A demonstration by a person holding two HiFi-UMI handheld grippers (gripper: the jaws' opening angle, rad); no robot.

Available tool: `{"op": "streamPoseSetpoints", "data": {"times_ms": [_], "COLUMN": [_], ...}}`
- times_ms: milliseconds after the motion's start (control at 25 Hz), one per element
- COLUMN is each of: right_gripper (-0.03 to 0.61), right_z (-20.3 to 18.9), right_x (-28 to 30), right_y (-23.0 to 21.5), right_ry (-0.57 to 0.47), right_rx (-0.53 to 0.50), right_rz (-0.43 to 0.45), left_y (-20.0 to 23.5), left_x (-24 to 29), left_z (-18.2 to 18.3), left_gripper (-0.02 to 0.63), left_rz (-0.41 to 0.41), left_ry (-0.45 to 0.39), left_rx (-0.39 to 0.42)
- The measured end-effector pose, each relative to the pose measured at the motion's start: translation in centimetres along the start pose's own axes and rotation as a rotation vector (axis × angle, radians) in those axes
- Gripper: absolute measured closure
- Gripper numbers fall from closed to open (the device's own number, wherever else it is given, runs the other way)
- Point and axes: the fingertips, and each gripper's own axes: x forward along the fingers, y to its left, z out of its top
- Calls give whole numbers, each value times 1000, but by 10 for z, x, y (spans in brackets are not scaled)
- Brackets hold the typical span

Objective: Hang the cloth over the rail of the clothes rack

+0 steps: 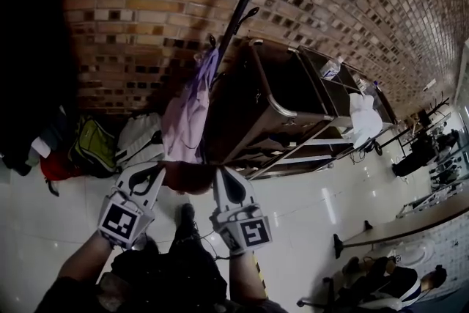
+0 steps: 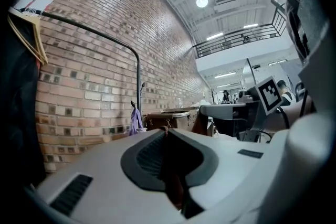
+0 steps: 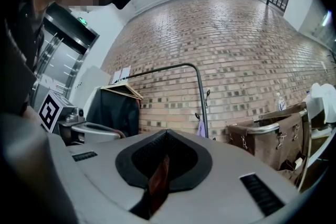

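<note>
- Your left gripper (image 1: 150, 176) and right gripper (image 1: 223, 183) sit side by side just in front of you, tips angled toward each other.
- Each one is clamped on the cloth (image 1: 189, 176). In the left gripper view a dark reddish fold is pinched deep between the closed jaws (image 2: 176, 186). In the right gripper view a brown strip stands up edge-on in the closed jaws (image 3: 157, 181).
- Between the two grippers the cloth spans the gap as a short, dark, reddish-brown band. Its long axis runs straight from one gripper to the other. How much hangs below is hidden from you.
- From both grippers the rail (image 3: 163, 67) of the clothes rack lies ahead and well above. It is a thin black bar running along the brick wall and bending down into a post (image 3: 202, 102).
- That post stands slightly right of the right gripper's line and slightly left of the left gripper's line, so neither hand looks clearly nearer.
- My read is that the stretched cloth and the rail already lie roughly parallel, so the move is mostly a lift up and forward.
- On the rail's left end, watch the dark jacket (image 3: 113, 110) on a hanger.
- Low on the post hangs a lilac garment (image 1: 187, 113), beside a brown cart (image 1: 271, 95) to the right.
</note>
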Motion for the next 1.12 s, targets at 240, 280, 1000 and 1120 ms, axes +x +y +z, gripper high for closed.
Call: {"op": "streamPoseSetpoints", "data": {"times_ms": [240,280,1000,1120], "right_gripper": [548,548,549,549], "right_z": [19,25,134,152], "right_x": [32,38,178,196], "right_y": [-32,-41,-208,-234], "right_ry": [-32,-42,-214,-243], "right_rx": [-12,-7,-60,-84], "right_rz": [9,12,117,122], "left_y": [8,10,53,54], "left_x": [43,53,285,317], "left_z": [26,33,160,181], "left_gripper": [598,598,598,598], "left_rz": [-30,-32,-75,-73], "left_ry": [-52,-63,-197,-223], "left_rx": [-21,-21,88,130]}}
